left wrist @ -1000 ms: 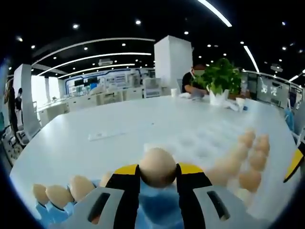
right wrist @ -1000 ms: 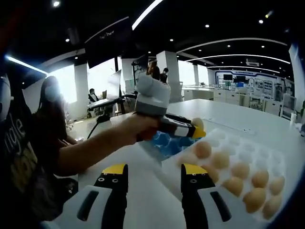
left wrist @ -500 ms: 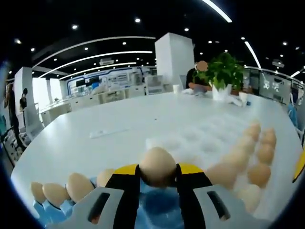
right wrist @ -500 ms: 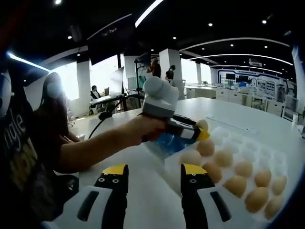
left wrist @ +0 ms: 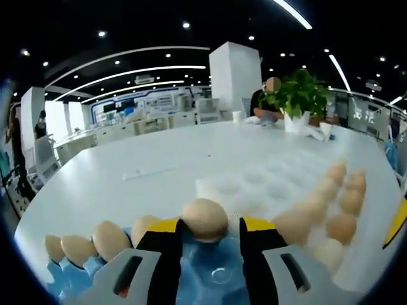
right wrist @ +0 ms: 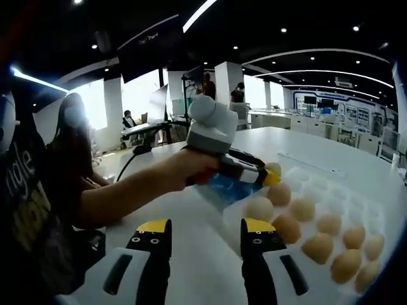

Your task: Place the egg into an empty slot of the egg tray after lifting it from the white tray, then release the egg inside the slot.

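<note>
The left gripper had its jaws closed on the egg, holding it above the near corner of the white egg tray, just past the blue tray. The right gripper hovered empty with jaws parted (well apart). The egg probably wanted centring over an empty slot, lowering until seated, and only then gentle opening.

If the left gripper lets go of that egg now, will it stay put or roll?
The egg sits between the left gripper's jaws, over the near edge of the clear tray. Being round and smooth, it would likely roll unless it is over a slot. It is probably fragile, so lower it first.
</note>
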Available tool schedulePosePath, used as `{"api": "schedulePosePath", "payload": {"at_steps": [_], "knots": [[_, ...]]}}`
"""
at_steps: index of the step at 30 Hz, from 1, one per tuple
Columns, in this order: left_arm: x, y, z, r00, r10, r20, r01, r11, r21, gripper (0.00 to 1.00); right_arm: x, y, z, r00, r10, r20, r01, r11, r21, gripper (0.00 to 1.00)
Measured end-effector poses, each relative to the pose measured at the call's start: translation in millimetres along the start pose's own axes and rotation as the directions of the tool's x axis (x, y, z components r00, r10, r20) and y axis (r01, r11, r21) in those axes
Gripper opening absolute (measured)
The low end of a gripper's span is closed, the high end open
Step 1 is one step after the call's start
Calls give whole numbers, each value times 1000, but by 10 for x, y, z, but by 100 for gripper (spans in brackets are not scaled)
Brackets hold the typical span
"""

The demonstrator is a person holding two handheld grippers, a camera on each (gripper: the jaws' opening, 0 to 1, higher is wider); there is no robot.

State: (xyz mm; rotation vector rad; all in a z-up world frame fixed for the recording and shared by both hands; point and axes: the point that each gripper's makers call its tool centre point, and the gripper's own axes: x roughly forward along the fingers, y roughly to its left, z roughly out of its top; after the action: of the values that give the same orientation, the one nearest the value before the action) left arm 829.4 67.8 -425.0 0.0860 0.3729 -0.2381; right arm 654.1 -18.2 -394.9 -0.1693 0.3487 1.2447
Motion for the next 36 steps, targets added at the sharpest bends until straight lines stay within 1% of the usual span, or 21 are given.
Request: {"api": "schedulePosePath", "payload": {"at_steps": [2, 6, 9, 11, 14, 16, 19, 21, 24, 25, 27, 28, 30, 31, 33, 35, 36], "knots": [[-25, -2, 6, 1000, 10, 1, -10, 1000, 15, 36, 9, 12, -6, 1000, 4, -5, -4, 1000, -2, 46], [-91, 82, 83, 999, 44, 32, -45, 998, 37, 38, 21, 47, 3, 1000, 12, -8, -12, 1000, -8, 45], [-111, 93, 94, 999, 37, 40, -38, 999, 29, 39, 19, 37, 6, 1000, 8, -9, -8, 1000, -8, 45], [-139, 88, 98, 998, 25, 50, -25, 1000, 2, 39, 22, 23, 23, 1000, -2, -2, 2, 1000, -8, 45], [-205, 101, 128, 997, 19, 69, -20, 1000, 9, 39, 19, 2, 89, 1000, -18, 20, 18, 1000, -13, 45], [-201, 79, 151, 997, -1, 78, 0, 1000, 19, 39, 17, -9, 112, 999, -26, 27, 26, 999, -19, 45], [-219, 0, 113, 998, -27, 56, 26, 999, 29, 37, 30, -11, 99, 1000, -26, 15, 27, 999, -27, 45], [-274, -87, 119, 998, -45, 47, 42, 997, 61, 32, 46, -2, 92, 1000, -23, 12, 24, 999, -28, 45], [-292, -96, 123, 998, -52, 28, 49, 994, 93, 29, 62, 16, 72, 1000, -20, 8, 20, 1000, -24, 45], [-314, -131, 92, 998, -61, 15, 60, 994, 95, 27, 65, 16, 63, 1000, -19, 6, 19, 1000, -22, 45], [-345, -257, 1, 992, -125, -34, 126, 991, 50, 24, 74, 11, 46, 1000, -22, 1, 22, 1000, -20, 45], [-352, -281, -17, 989, -138, -45, 140, 989, 49, 22, 79, 1, 43, 1000, -23, 0, 23, 1000, -20, 45], [-347, -261, -16, 990, -129, -48, 132, 990, 46, 20, 76, -7, 35, 1000, -27, -2, 27, 999, -18, 45], [-350, -268, -66, 989, -130, -73, 135, 989, 61, 20, 72, -8, 34, 1000, -29, -2, 29, 999, -18, 45], [-327, -263, -134, 986, -129, -103, 136, 989, 61, 21, 77, -8, 28, 1000, -26, -3, 26, 1000, -14, 45], [-320, -274, -159, 984, -135, -113, 142, 988, 61, 21, 82, -14, 26, 1000, -28, -4, 28, 1000, -13, 45], [-332, -276, -147, 985, -138, -107, 144, 988, 56, 21, 88, -10, 23, 1000, -27, -5, 27, 1000, -12, 45]]}}
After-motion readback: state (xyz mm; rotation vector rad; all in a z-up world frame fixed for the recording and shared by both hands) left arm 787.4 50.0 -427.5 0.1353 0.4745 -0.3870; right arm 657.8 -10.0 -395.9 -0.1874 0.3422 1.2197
